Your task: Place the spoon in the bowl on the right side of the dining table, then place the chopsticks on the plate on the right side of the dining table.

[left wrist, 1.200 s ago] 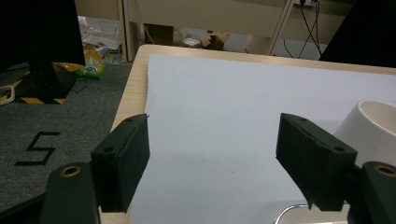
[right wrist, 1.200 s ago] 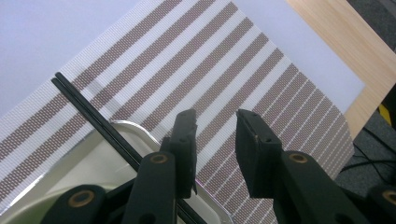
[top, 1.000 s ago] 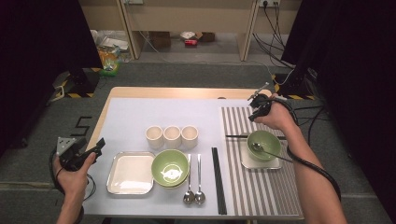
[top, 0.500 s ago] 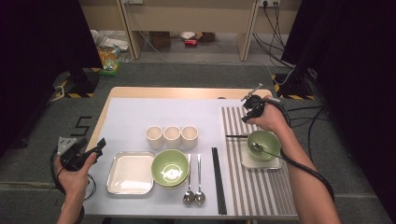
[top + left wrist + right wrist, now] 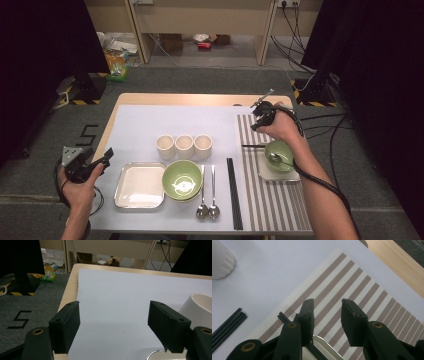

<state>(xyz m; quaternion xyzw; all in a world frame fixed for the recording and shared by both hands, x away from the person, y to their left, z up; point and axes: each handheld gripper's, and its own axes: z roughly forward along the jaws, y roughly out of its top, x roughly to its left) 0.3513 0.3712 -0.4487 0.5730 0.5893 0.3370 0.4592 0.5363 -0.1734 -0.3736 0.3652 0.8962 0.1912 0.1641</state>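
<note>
- High view: right tool [image 5: 257, 116] hovers over the striped mat [image 5: 272, 200] at 1 o'clock on the surface [image 5: 150, 125], just beyond the small green bowl [image 5: 278, 150] on its tray [image 5: 265, 172]. Left tool [image 5: 102, 157] sits off the 9 o'clock edge.
- Left gripper view: left tool [image 5: 113, 322] wide open, empty; white cup [image 5: 200, 308] at 3 o'clock.
- Right gripper view: right tool [image 5: 327, 317] has just been opening, nothing between the jaws; black chopsticks [image 5: 284, 318] touch its 9 o'clock side.
</note>
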